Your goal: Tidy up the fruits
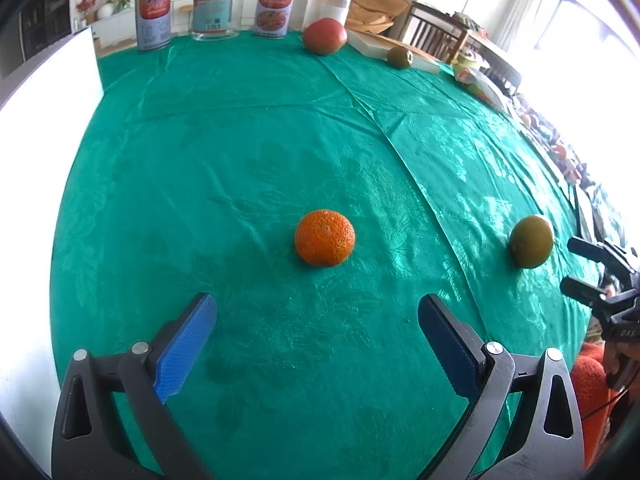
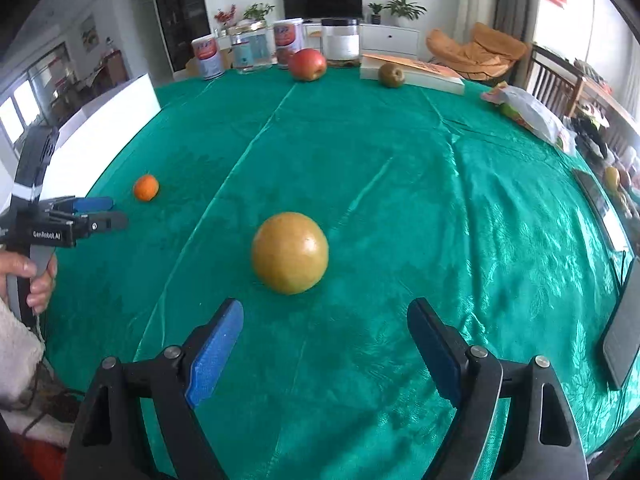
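Tangerine (image 1: 324, 237) left of pear (image 1: 531, 241)

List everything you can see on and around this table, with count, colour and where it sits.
Orange: 1, orange, near, ahead of left gripper.
Yellow-green fruit: 1, near, ahead of right gripper.
Apple: 1, red, far edge.
Small brownish-green fruit: 1, far edge, by the book.
Book: 1, far right.
Tins: 2, red-labelled, far edge.
Jars: 2, clear, far edge.
Tablecloth: 1, green.
Left gripper: open.
Right gripper: open.

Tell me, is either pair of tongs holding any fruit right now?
No. The left tongs stand open short of the orange; the right tongs stand open short of the yellow fruit.
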Motion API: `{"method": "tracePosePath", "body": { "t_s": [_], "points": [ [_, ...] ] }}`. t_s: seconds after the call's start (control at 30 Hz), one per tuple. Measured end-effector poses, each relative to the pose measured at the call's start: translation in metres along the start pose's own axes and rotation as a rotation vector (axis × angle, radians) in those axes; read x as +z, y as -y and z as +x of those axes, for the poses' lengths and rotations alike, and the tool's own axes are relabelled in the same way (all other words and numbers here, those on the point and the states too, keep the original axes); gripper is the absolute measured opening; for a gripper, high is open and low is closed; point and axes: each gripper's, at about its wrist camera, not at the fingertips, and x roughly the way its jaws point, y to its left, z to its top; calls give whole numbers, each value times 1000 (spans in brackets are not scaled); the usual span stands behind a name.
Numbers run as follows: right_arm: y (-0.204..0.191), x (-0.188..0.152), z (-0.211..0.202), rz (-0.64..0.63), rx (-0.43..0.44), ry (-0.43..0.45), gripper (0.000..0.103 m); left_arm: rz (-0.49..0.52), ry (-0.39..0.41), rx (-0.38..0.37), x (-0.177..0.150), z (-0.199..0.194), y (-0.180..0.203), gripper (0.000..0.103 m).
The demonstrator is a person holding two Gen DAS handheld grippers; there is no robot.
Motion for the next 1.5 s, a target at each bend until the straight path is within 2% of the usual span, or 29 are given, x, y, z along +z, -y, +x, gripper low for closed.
{"method": "tracePosePath", "body": {
  "t_s": [0.1, 0.17, 0.23, 0.27, 0.3, 0.33, 0.4, 0.53, 0.57, 0.6, 0.67, 0.73, 0.93, 1.07, 1.2, 1.27, 1.33, 1.4, 1.5],
  "points": [
    [-4, 6, 11, 15, 6, -15, 84, 26, 39, 27, 8, 2, 10, 100],
    [7, 9, 16, 94, 43, -8, 84, 58, 65, 61, 15, 7, 18, 98],
    [17, 9, 22, 188, 95, -13, 84, 96, 79, 102, 20, 12, 28, 80],
    [16, 11, 25, 211, 110, -18, 84, 112, 68, 111, 22, 16, 31, 59],
    [15, 12, 28, 216, 115, -24, 84, 124, 54, 116, 22, 21, 34, 49],
    [12, 12, 30, 208, 113, -29, 84, 136, 46, 126, 22, 25, 36, 48],
    [3, 16, 34, 185, 99, -33, 84, 156, 55, 145, 20, 27, 39, 33],
    [-7, 26, 37, 179, 59, -4, 84, 139, 70, 152, 19, 21, 35, 30],
    [-7, 28, 39, 181, 54, -2, 76, 132, 76, 146, 18, 18, 35, 30],
    [-8, 30, 42, 182, 44, -25, 60, 126, 82, 141, 17, 14, 34, 29],
    [-6, 30, 44, 203, 38, -50, 50, 115, 93, 126, 16, 5, 34, 29],
    [-3, 27, 40, 235, 50, -51, 50, 87, 110, 91, 14, -10, 33, 29],
    [-14, 30, 2, 269, 142, 28, 50, 13, 158, -59, 0, -75, 36, 29],
    [-39, 47, -26, 245, 233, 75, 50, -15, 196, -149, -14, -132, 35, 29],
    [-84, 66, -49, 187, 340, 107, 50, -110, 255, -206, -26, -196, 6, 29],
    [-114, 75, -57, 145, 400, 116, 50, -171, 298, -200, -29, -227, -22, 29],
    [-148, 85, -63, 101, 465, 113, 50, -224, 340, -152, -35, -254, -52, 29],
    [-185, 95, -64, 46, 526, 96, 50, -264, 374, -66, -43, -274, -80, 29],
    [-242, 109, -58, -30, 613, 40, 50, -314, 358, 68, -54, -277, -123, 29]
  ]
}}
